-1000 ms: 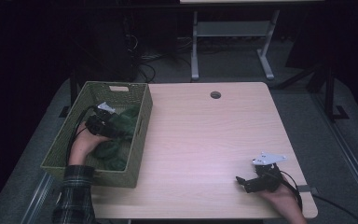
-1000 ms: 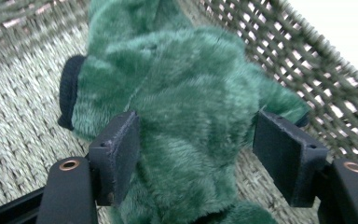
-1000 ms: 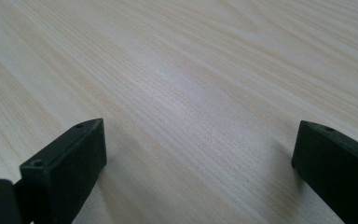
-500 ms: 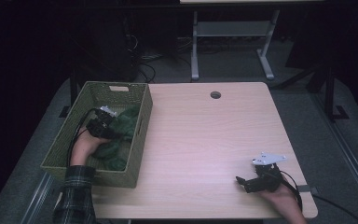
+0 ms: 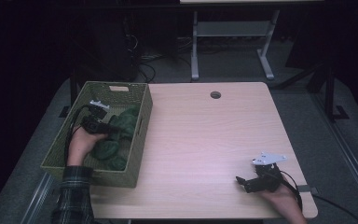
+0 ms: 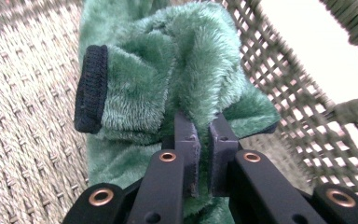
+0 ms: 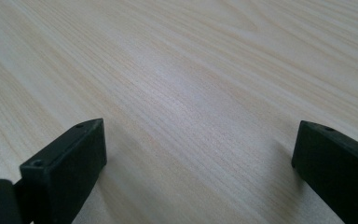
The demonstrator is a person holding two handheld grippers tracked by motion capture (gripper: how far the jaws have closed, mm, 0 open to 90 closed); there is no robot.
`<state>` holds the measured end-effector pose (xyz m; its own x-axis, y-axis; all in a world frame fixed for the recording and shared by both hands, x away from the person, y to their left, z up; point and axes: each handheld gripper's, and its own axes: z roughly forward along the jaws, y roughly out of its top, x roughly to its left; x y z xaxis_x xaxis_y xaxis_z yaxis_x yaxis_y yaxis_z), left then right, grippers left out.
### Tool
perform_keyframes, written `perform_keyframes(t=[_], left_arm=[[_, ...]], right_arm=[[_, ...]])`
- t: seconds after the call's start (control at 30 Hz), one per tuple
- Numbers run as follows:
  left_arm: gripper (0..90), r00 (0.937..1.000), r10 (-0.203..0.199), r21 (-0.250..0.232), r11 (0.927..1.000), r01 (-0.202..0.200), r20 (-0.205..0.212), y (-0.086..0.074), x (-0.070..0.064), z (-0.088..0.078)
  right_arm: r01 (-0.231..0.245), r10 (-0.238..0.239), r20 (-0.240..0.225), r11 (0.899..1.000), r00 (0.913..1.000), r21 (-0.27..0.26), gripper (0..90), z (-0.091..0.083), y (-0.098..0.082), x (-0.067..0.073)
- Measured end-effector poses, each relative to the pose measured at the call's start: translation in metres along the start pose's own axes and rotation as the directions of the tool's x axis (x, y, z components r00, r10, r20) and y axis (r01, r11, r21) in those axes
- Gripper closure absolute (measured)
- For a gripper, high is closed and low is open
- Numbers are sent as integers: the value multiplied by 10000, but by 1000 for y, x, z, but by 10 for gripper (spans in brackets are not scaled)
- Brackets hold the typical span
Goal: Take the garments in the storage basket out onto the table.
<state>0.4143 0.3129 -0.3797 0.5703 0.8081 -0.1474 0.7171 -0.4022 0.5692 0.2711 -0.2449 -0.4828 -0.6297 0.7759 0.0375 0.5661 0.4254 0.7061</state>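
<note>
- The left claw [image 6: 199,140] has just been closing and is now clamped on a fold of the green fleece [image 6: 168,79], which lies in the basket [image 5: 142,123] at the left of the worktop [image 5: 205,140].
- The right claw [image 7: 198,154] rests at the near right, jaws apart, holding nothing.
- Risk: the pinch takes only a thin fold, so I think the soft cloth may slip out when lifted, or catch on the woven wall.
- The left gripper view shows a black cuff [image 6: 91,88]; the high view shows how the rest of the cloth lies piled.
</note>
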Motion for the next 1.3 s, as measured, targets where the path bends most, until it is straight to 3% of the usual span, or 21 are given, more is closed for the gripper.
perform_keyframes(t=[0.13,0.23,0.47,0.63,0.8,0.9,1.3], left_arm=[[849,9997,-218,-698,9973,227,129,2,-1,-13],[848,9991,-334,-1276,9912,365,264,2,-2,-25],[850,9954,-696,-2453,9658,838,661,3,-5,-49],[850,9946,-651,-2804,9561,855,813,4,-8,-57],[849,9949,-543,-2815,9565,761,845,8,-11,-62],[849,9948,-475,-3023,9504,726,896,11,-12,-69],[849,9965,-80,-3558,9338,370,828,35,-21,-102]], right_arm=[[-14,14,-5,10000,10000,3,27,0,0,0],[-13,13,-3,10000,10000,3,27,0,0,0],[-18,18,-6,10000,10000,7,27,0,0,0],[-13,13,-4,10000,10000,8,27,0,0,0],[-17,17,-6,10000,10000,6,27,0,0,0],[-10,10,13,10000,10000,-4,27,0,0,0],[-18,18,13,10000,10000,-3,27,0,0,0]])
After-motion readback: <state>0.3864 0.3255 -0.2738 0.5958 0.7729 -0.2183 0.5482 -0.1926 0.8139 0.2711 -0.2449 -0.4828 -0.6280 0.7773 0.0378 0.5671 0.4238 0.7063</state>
